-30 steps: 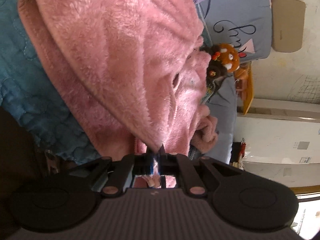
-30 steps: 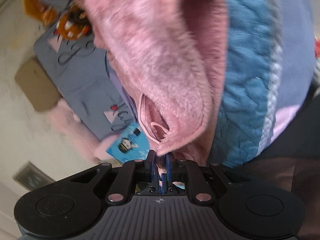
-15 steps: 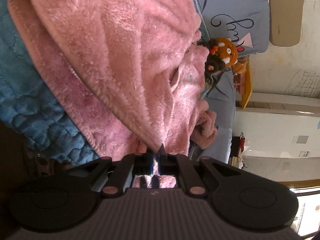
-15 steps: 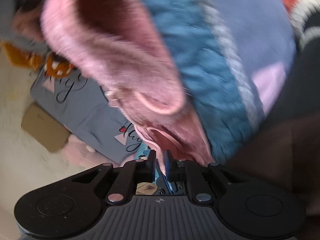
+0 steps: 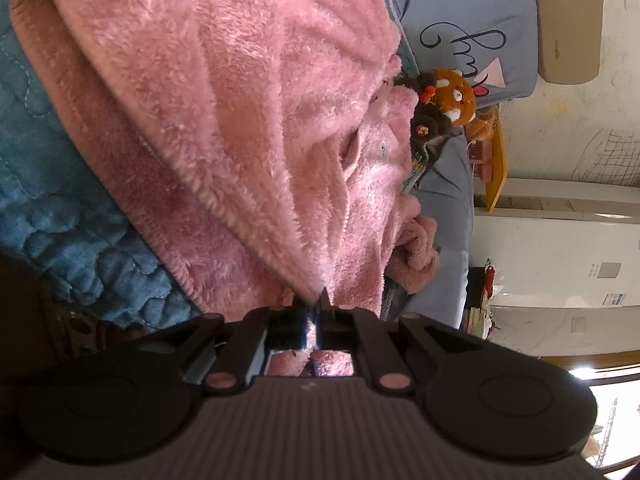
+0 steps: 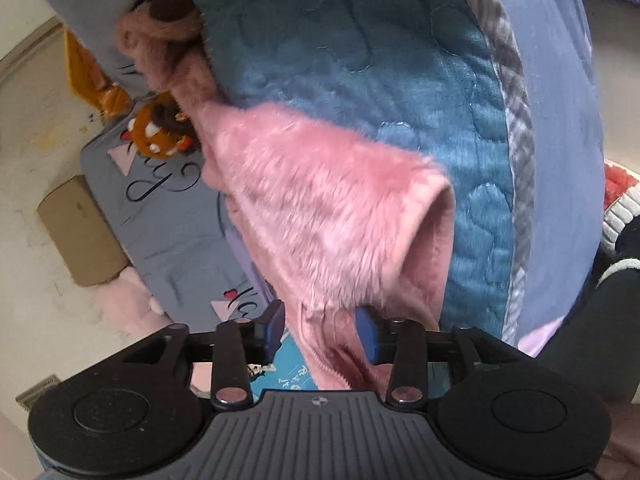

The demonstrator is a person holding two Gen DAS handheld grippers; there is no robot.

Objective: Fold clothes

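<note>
We see a fluffy pink fleece garment [image 5: 248, 120] lying on a quilted blue bedspread [image 5: 60, 248] on a bed. In the left wrist view it fills everything from nine o'clock to one o'clock, and our left gripper [image 5: 314, 304] is clenched on a folded corner of it at six o'clock. In the right wrist view another corner of the same garment [image 6: 320, 216] spreads across the centre. Our right gripper [image 6: 320, 324] has just been opening, and its blue pads [image 6: 366, 334] now stand apart with the pink hem lying loose between them, so it is released rather than gripping.

The step in hand appears to be setting down one folded edge. To do it well, we would let the right-hand corner settle flat on the bedspread before drawing the right gripper back, so the pile does not catch on a pad and drag the fold open. The left gripper should probably keep its corner pinned until then.

At two o'clock in the left view sit an orange and brown plush toy [image 5: 448, 96] and a grey-blue pillow with black script lettering [image 5: 472, 20]. The only container we can find is a plain brown cardboard box [image 5: 568, 28] at one o'clock; it looks closed and we cannot tell its contents.
</note>
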